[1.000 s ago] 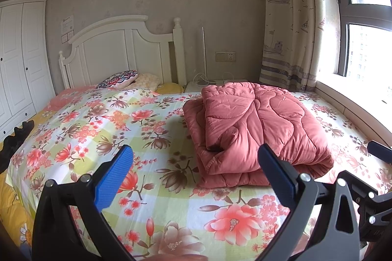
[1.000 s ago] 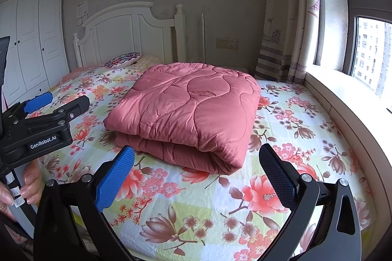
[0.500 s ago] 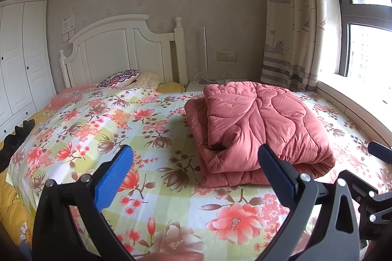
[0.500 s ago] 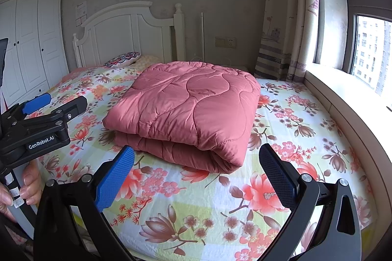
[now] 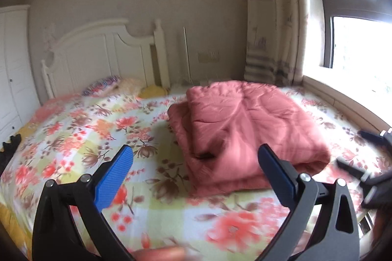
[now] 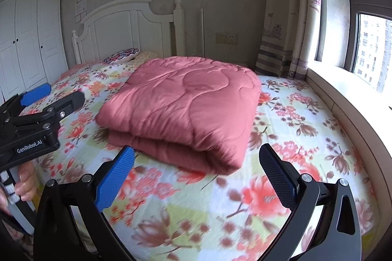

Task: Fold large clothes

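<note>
A pink quilted comforter (image 5: 245, 128) (image 6: 181, 109) lies folded into a thick rectangle on the floral bed sheet (image 5: 80, 136) (image 6: 306, 114). My left gripper (image 5: 196, 168) hovers open over the foot of the bed, short of the comforter's near left corner, holding nothing. My right gripper (image 6: 196, 168) is open too, just in front of the comforter's folded near edge. The left gripper (image 6: 36, 114) also shows at the left of the right wrist view, held by a hand (image 6: 24, 182). The right gripper's black tips (image 5: 372, 158) show blurred at the right edge of the left wrist view.
A white headboard (image 6: 127, 28) and pillows (image 6: 122, 56) stand at the far end. White wardrobe doors (image 6: 27, 40) fill the left wall. A curtain (image 6: 286, 16) and window sill (image 6: 343, 89) run along the right. A dark item (image 5: 9, 146) lies at the bed's left edge.
Both grippers have drifted slightly to the left and up; the left wrist view is now motion-blurred. The comforter has not moved, and both jaws stay open.
</note>
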Available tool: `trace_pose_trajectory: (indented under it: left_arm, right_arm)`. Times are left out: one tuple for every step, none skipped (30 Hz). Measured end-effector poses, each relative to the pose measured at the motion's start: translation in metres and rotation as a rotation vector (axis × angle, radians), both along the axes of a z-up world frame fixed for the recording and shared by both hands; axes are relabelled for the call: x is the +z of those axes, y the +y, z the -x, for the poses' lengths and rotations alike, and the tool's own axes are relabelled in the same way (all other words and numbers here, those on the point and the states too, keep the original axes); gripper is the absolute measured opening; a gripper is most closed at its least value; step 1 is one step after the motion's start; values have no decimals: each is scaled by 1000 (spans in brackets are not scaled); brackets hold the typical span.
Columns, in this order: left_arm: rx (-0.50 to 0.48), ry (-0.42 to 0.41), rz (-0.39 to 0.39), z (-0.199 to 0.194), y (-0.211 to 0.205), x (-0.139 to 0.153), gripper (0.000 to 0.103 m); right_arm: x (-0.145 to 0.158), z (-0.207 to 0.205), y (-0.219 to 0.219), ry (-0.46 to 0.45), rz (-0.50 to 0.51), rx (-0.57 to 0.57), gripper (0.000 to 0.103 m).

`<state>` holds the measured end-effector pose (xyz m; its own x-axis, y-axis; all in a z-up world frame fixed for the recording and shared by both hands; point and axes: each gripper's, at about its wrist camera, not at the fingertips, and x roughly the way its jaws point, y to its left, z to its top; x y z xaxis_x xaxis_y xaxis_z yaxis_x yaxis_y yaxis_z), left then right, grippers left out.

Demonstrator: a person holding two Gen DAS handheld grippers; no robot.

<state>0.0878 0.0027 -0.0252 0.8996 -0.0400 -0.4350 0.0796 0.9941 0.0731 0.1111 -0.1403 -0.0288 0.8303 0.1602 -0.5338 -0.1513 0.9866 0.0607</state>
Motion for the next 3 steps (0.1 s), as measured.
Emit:
trace_pose_trajectory:
  left_arm:
    - [13,12,-1,-15,10,2,101]
    - [38,40,8,-41,35,3,101]
    - [60,72,24,-63,58,4,101]
  right_arm:
    - [2,-9,-12,-2,10,-32,98]
    - [4,-20,-27,0,26,-73,98]
    - [9,-35,-52,7,44,-134,98]
